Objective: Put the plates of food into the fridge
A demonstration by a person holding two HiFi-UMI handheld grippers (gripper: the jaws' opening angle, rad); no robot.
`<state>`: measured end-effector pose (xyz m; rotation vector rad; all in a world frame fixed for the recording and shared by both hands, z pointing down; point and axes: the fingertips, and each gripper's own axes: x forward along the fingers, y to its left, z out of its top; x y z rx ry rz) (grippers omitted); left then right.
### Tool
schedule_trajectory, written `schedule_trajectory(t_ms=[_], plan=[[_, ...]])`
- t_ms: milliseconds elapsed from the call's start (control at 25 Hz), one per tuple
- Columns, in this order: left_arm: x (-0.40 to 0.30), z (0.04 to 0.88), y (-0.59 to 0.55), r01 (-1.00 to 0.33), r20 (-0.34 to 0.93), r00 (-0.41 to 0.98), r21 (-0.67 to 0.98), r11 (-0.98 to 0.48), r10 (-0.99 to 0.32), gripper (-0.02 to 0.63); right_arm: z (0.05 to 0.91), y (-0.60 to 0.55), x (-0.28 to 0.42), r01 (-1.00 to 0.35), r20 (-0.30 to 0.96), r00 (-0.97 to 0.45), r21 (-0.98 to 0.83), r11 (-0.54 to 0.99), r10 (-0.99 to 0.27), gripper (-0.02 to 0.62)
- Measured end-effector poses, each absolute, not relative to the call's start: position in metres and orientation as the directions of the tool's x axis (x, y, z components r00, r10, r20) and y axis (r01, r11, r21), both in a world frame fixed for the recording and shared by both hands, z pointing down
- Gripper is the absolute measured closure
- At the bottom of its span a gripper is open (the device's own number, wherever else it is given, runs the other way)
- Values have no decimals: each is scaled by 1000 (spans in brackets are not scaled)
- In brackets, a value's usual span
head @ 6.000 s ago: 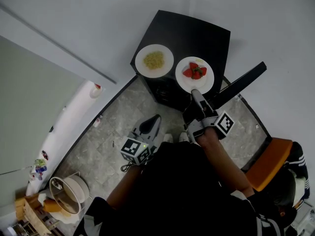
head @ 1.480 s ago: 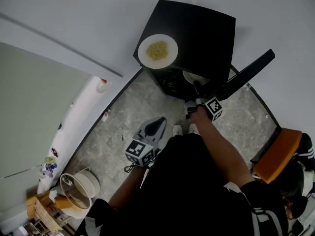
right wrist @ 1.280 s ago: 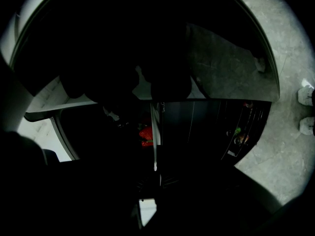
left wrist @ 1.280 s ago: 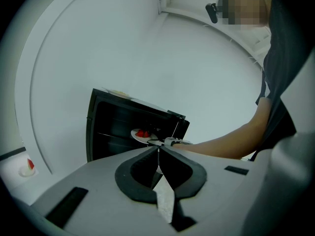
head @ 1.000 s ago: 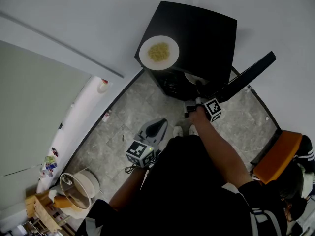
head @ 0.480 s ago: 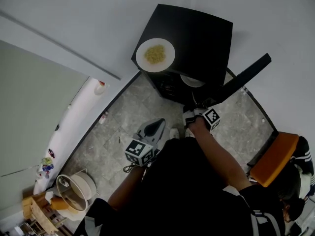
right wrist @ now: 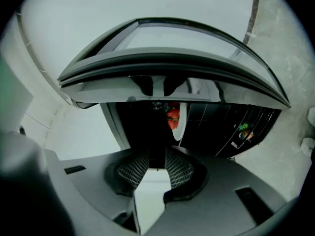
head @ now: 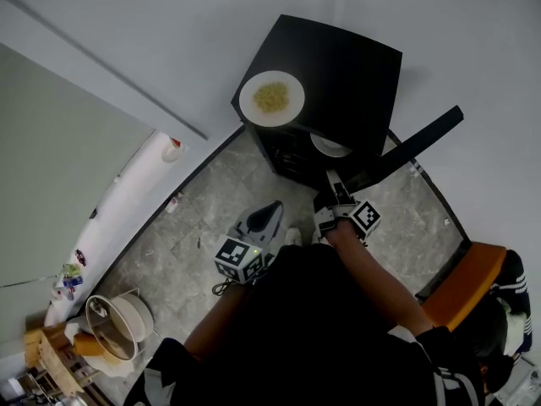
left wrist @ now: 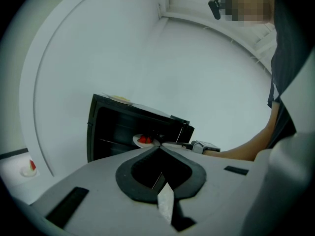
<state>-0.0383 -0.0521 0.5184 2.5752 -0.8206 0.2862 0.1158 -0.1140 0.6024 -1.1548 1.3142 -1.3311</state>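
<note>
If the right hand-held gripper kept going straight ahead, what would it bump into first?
Probably the plate of strawberries inside the open fridge, just right of where the right hand-held gripper points. Depth is unclear, so it might slip past into the dark shelf space.

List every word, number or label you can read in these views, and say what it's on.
No readable text anywhere.
Square-marker cube on the left gripper: black-and-white pattern, no letters.
Square-marker cube on the right gripper: same.
Small colourful items inside the black fridge: too blurred to read.
</note>
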Motion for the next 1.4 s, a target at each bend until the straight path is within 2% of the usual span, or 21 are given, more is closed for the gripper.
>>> schedule_trajectory(t_ms=[720, 1400], plan=[[-74, 519, -55, -672, 322, 740, 343, -656, -590, 584, 522, -142, 47, 40, -110, -359, -994, 103, -927, 506], [-105, 521, -59, -709, 315, 704, 354, -610, -636, 584, 475, -201, 13, 103, -177, -390, -984, 148, -904, 506]])
